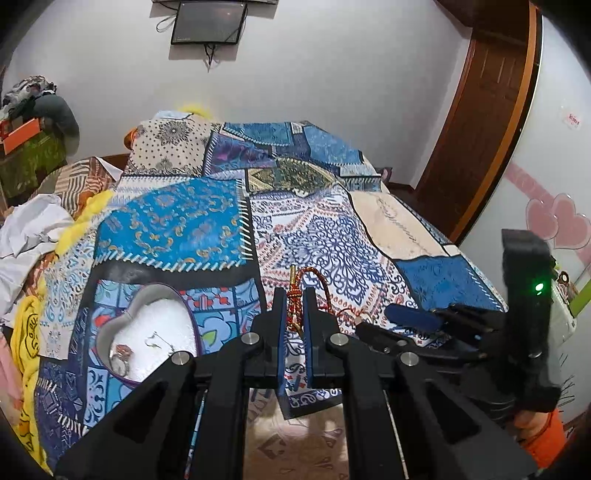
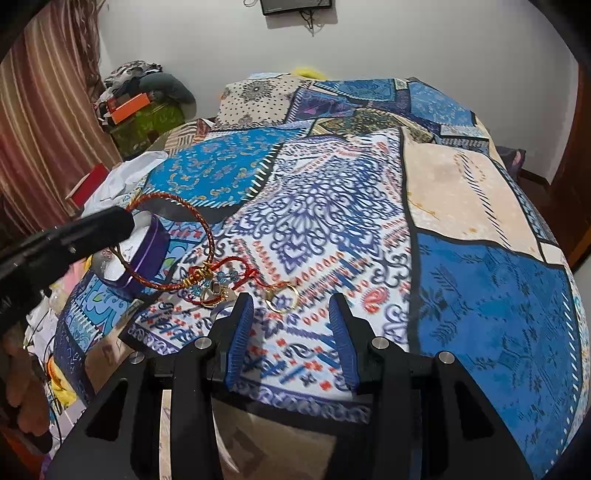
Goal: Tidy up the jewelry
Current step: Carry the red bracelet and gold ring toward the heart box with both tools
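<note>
A bed covered by a blue, white and beige patchwork bedspread (image 2: 332,229) fills both views. The left gripper (image 1: 294,295) has its two blue-padded fingers (image 1: 281,314) clenched on a red and gold braided cord bracelet (image 1: 293,295), which runs up between them and loops out over the bedspread just past the tips. Seen from the right wrist camera, the same bracelet (image 2: 173,236) forms a wide hoop held up by the left gripper (image 2: 122,218) at the left edge; the hoop passes in front of the box, and its lower end carries gold wire wrapping and small blue beads near the bedspread.

A heart-shaped jewelry box (image 1: 147,332) with a purple wall and white lining sits on the bedspread, just left of the left gripper. Inside it lie a ring (image 1: 120,360) with a reddish stone and a thin wire earring (image 1: 157,339).

The right gripper (image 2: 291,306) hovers low over the bedspread with its fingers (image 2: 242,332) spread apart, grasping nothing. Just ahead of its left finger lies a gold ring (image 2: 282,297), close to the beaded end of the bracelet. A small dark screen (image 1: 208,22) hangs on the white wall beyond the bed.
</note>
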A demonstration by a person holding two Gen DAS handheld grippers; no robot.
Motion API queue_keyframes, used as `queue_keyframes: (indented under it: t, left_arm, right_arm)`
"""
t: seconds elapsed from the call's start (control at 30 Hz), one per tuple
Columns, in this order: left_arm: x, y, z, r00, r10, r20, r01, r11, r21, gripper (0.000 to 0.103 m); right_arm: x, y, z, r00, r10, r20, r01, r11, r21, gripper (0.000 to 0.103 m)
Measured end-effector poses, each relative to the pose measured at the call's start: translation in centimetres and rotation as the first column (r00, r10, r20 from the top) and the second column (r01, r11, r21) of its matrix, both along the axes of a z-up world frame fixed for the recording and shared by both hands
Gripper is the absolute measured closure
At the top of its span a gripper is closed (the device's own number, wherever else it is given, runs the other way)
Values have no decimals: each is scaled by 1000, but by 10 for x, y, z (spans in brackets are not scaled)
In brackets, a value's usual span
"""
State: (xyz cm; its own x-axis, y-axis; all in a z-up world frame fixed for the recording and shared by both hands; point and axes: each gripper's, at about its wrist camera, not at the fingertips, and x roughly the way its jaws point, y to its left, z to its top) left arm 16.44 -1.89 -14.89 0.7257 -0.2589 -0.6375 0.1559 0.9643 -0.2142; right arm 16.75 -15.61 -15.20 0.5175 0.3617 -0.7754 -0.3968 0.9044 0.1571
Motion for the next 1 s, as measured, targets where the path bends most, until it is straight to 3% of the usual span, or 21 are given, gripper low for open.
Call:
queue_keyframes:
  t: [0.07,0.27,0.63,1.0]
  left_arm:
    - [-1,3,1,1000,6,4,-6,1000,-3,97]
    - [-3,6,1,1000,11,8,-11,1000,-11,97]
    - [-16,9,21,998,17,59,-16,1000,-9,97]
    - [-31,29,43,991,60,118,-58,998,-18,97]
  right_arm:
    - [1,2,-1,1000,5,5,-5,1000,-5,64]
    - [4,7,-5,1000,10,23,-8,999,-49,84]
    - [-4,-1,4,999,-20,37,20,1000,-8,86]
    - [-19,10,48,990,-12,144,8,1000,29,86]
